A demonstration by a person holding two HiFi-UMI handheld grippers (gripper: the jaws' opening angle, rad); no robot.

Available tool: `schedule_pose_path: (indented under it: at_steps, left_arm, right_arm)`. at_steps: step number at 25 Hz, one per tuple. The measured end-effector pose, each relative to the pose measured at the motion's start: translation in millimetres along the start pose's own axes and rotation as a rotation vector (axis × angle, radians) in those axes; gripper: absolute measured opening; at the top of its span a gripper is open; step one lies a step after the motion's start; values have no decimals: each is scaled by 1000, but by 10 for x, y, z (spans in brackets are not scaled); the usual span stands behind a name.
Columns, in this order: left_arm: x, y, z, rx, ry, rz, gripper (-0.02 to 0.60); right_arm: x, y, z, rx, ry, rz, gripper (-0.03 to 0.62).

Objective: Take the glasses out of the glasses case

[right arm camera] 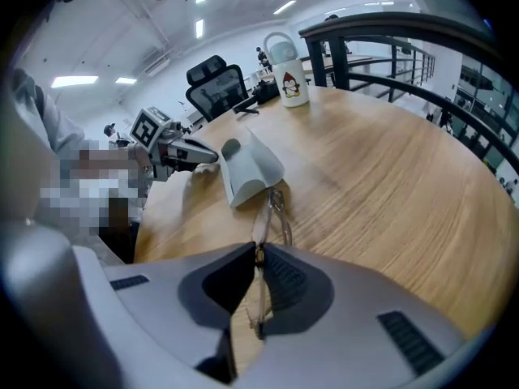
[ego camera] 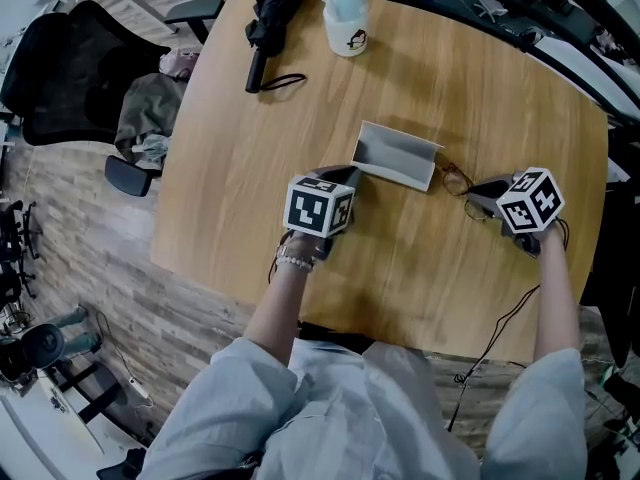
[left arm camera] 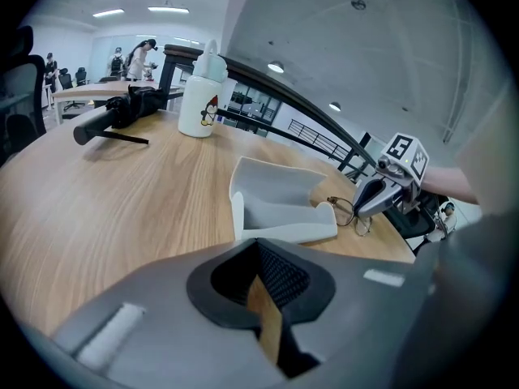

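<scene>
On the wooden surface (ego camera: 240,178), left to right:

Item 1: your left claw (left arm camera: 263,286). The jaws stand a narrow gap apart, and only the wood grain shows between them. It points at the near left end of the case and grips nothing.

Item 2: glasses case (ego camera: 398,155), grey. It lies open at mid-surface with its lid raised.

Item 3: glasses (right arm camera: 276,211), thin wire frame. They are out of the case, just beside its right end, with the lenses low at the surface. Whether they rest on the wood cannot be told.

Item 4: your right claw (right arm camera: 258,259). The jaws are pressed almost together, pinching a thin part of the glasses frame, which runs up between the pads.

Count:
- Claws: two.
- Glasses case: one.
- Pairs of glasses: one.
- Black folded umbrella (ego camera: 268,23): one, at the far edge.
- White bottle (ego camera: 346,18) with a penguin print: one, to the right of the umbrella and well apart from the case.
</scene>
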State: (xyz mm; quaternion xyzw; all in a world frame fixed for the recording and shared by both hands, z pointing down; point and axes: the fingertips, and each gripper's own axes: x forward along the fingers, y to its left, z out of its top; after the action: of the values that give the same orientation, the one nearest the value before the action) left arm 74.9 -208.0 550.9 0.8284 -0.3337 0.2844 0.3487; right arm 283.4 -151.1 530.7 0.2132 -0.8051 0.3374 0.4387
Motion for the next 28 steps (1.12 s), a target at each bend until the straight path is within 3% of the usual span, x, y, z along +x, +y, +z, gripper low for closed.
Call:
schedule_pose_path:
  at_steps: [9,14,22,28]
  left_arm:
    - [-23,21,19,-33,-11,-4,5]
    - [-14,26,14,-30,-11,0,5]
    - [-16,25,9,-29,-10,-1,5]
    - [-14,24,16,-30,-10,-1,5]
  right_arm:
    - [1,-96,7,-81,-6,-77,35]
    - [-97,-6,78,-153,-7,-101,119]
    - [-209,184,838,-333,-160,-199,163]
    - [21,206,1203,-441,-153,-249,169]
